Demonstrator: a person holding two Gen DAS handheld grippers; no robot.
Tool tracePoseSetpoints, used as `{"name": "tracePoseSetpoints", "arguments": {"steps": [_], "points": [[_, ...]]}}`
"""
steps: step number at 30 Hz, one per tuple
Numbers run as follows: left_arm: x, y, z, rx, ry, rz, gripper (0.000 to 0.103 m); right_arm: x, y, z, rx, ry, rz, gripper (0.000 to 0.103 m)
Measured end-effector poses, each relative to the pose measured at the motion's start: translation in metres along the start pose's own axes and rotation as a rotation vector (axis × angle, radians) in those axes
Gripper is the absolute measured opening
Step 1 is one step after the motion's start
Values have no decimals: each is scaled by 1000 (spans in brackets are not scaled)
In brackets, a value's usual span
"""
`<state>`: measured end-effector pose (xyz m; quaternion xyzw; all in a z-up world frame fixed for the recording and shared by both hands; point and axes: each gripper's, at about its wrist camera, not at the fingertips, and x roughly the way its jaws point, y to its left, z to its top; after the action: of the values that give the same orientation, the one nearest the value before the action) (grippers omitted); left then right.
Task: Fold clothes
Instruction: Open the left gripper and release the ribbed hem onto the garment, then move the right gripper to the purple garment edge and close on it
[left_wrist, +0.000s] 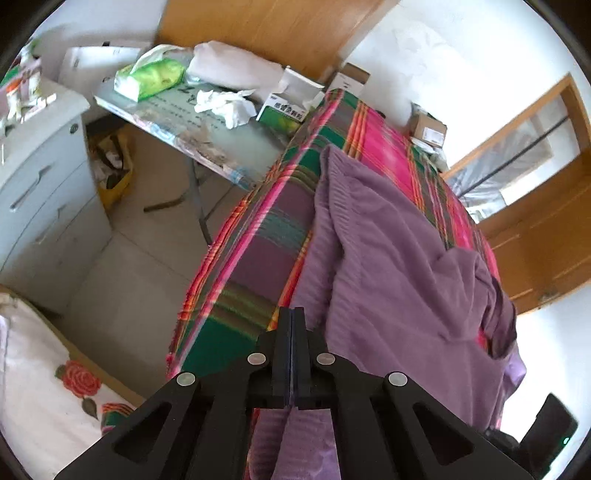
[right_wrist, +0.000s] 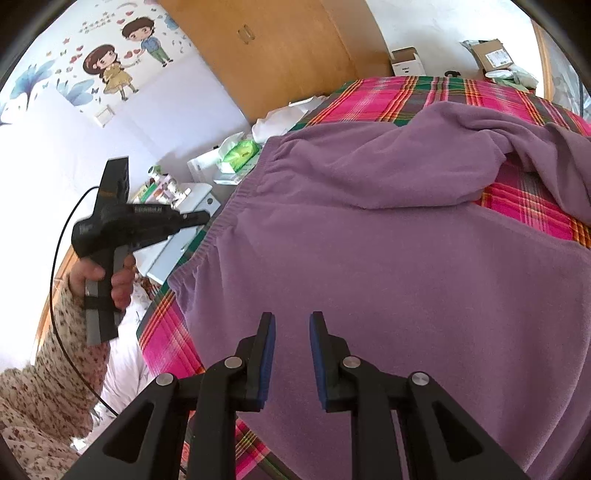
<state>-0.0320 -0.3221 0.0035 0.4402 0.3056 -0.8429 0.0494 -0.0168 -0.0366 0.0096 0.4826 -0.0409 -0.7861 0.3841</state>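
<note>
A purple fleece garment (right_wrist: 388, 240) lies spread on a bed with a pink, green and purple plaid cover (right_wrist: 443, 92). Its ribbed hem (right_wrist: 221, 218) runs along the bed's left edge, and a sleeve (right_wrist: 535, 147) is bunched at the far right. My right gripper (right_wrist: 291, 325) is open and empty, just above the near part of the garment. My left gripper (left_wrist: 293, 314) is shut with nothing visibly between its pads, above the garment (left_wrist: 388, 258) at the bed's edge. The left gripper also shows in the right wrist view (right_wrist: 199, 218), held in a hand left of the bed.
A cluttered folding table (left_wrist: 207, 136) with tissues and boxes stands beside the bed. A white drawer unit (left_wrist: 44, 192) stands on the left, and a wooden wardrobe (right_wrist: 280, 44) is behind. Cardboard boxes (right_wrist: 495, 55) sit at the bed's far end. White floral bedding (left_wrist: 44, 387) lies near left.
</note>
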Motion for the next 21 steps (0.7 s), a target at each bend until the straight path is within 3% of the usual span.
{"name": "tracePoseSetpoints", "arguments": {"steps": [3, 8, 15, 21], "points": [[-4, 3, -3, -2, -8, 0, 4, -7, -5, -1, 23, -25, -4, 19], [-11, -21, -19, 48, -21, -36, 20, -40, -34, -11, 109, -113, -50, 19], [-21, -63, -49, 165, -55, -69, 26, -108, -105, -45, 334, -291, -201, 24], [-8, -97, -82, 245, 7, -121, 26, -159, -147, -79, 443, -388, -331, 24]]}}
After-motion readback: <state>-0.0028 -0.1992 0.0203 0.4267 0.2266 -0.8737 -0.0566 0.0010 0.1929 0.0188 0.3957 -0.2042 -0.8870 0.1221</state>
